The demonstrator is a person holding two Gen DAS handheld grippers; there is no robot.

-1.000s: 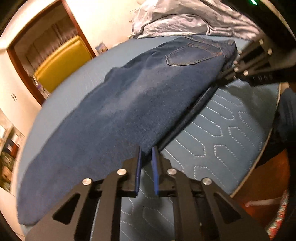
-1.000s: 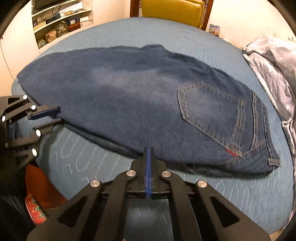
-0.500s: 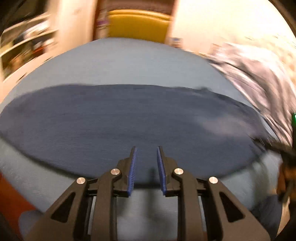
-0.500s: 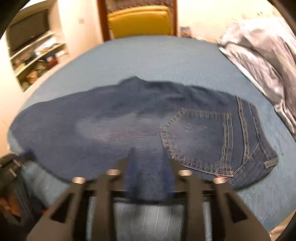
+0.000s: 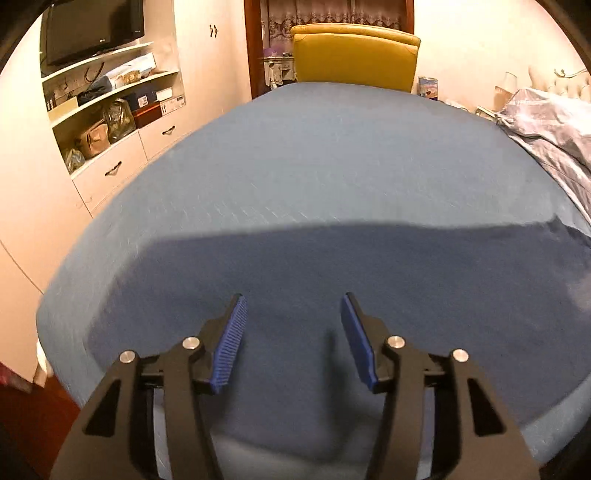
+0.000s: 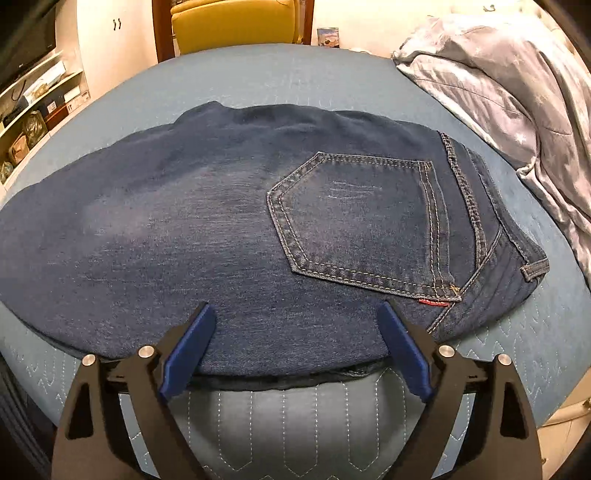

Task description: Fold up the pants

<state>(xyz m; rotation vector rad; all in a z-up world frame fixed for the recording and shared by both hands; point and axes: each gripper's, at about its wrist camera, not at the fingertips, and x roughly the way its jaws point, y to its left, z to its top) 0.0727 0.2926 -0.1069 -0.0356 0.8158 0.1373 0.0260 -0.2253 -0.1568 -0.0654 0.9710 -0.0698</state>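
Dark blue jeans [image 6: 229, 221] lie flat on the blue quilted bed [image 6: 295, 70], folded lengthwise, back pocket [image 6: 354, 218] up and waistband at the right. My right gripper [image 6: 295, 310] hovers over the near edge of the jeans below the pocket; its jaws are opening wide and grip nothing. In the left wrist view the leg end of the jeans [image 5: 369, 277] stretches across the bed [image 5: 332, 147]. My left gripper [image 5: 293, 302] sits over that denim, jaws opening, with nothing pinched between its blue pads [image 5: 231, 343].
A crumpled grey duvet [image 6: 509, 81] is heaped at the bed's right side. A yellow chair [image 5: 354, 55] stands past the far edge. Shelves with drawers [image 5: 110, 122] and a television [image 5: 92, 27] line the left wall. The bed's near edge drops to the floor.
The left gripper swept along the jeans toward the leg end, rolled upright and opened. The right gripper, shut at the near edge before, let go and opened wide.
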